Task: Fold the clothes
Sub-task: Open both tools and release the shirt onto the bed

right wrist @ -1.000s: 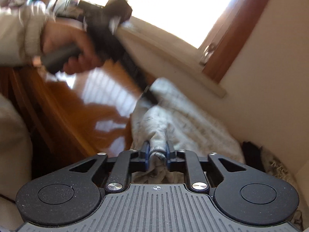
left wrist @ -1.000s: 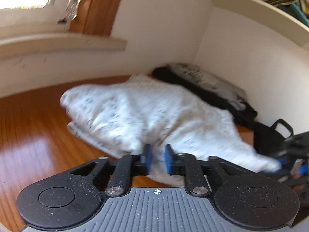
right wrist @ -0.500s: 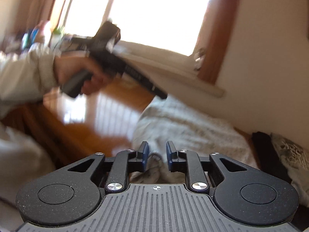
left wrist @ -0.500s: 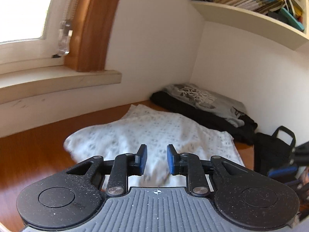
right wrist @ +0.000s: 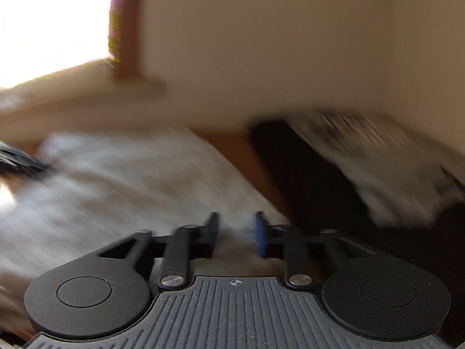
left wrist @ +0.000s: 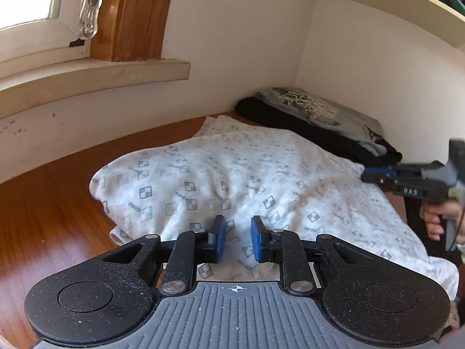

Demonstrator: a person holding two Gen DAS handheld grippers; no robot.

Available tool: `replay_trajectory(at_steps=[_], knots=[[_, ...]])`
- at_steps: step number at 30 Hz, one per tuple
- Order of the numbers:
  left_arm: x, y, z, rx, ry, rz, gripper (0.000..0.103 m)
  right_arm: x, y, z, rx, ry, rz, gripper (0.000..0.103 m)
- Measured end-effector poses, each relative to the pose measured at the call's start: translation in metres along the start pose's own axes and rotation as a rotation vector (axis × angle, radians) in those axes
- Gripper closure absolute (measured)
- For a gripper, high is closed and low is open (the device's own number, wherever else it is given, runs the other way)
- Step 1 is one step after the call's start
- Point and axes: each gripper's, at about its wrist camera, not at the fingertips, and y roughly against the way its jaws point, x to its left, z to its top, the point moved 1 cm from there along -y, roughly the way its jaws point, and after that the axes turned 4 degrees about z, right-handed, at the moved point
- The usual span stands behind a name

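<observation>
Left gripper point(left wrist: 236, 240): fingers slightly apart, empty, above white shirt point(left wrist: 250, 180) on desk point(left wrist: 43, 218). Right gripper point(right wrist: 236, 234): fingers apart, closing, empty; view blurred.

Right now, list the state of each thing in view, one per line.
White patterned garment: folded over, lying flat on the wooden surface, nothing gripping it.
Grey printed shirt: folded, resting on a black garment by the wall.
Left tool: open, empty, above the white garment.
Right tool: closing, nothing between its pads, view blurred.
</observation>
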Motion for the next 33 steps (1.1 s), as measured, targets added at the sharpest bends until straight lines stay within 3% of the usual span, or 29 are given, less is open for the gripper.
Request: replay_trajectory(at_steps=[6,10,14,18,23,28,33], knots=[[-0.001,0.017,0.011,-0.093,-0.005,0.052,0.079,-0.009,0.018,-0.004,-0.008,-0.01,-0.047,0.085],[-0.031,0.019,0.008,-0.086,-0.068,0.009,0.079,0.005,0.022,0.005,-0.077,-0.03,0.002,0.082],[-0.078,0.024,-0.009,-0.088,-0.164,-0.002,0.077,0.026,0.008,0.009,-0.067,-0.035,0.089,0.082],[-0.112,0.029,-0.029,-0.078,-0.203,-0.044,0.077,0.039,-0.009,0.001,-0.022,0.002,0.097,0.082],[-0.136,0.037,-0.054,-0.059,-0.285,-0.026,0.078,0.041,-0.01,-0.007,-0.05,0.039,0.09,0.082],[-0.141,0.044,-0.057,-0.088,-0.274,-0.029,0.078,0.04,-0.011,-0.007,-0.049,0.036,0.087,0.082],[-0.152,0.046,-0.053,-0.1,-0.257,-0.086,0.078,0.044,-0.011,-0.007,-0.053,0.052,0.071,0.082]])
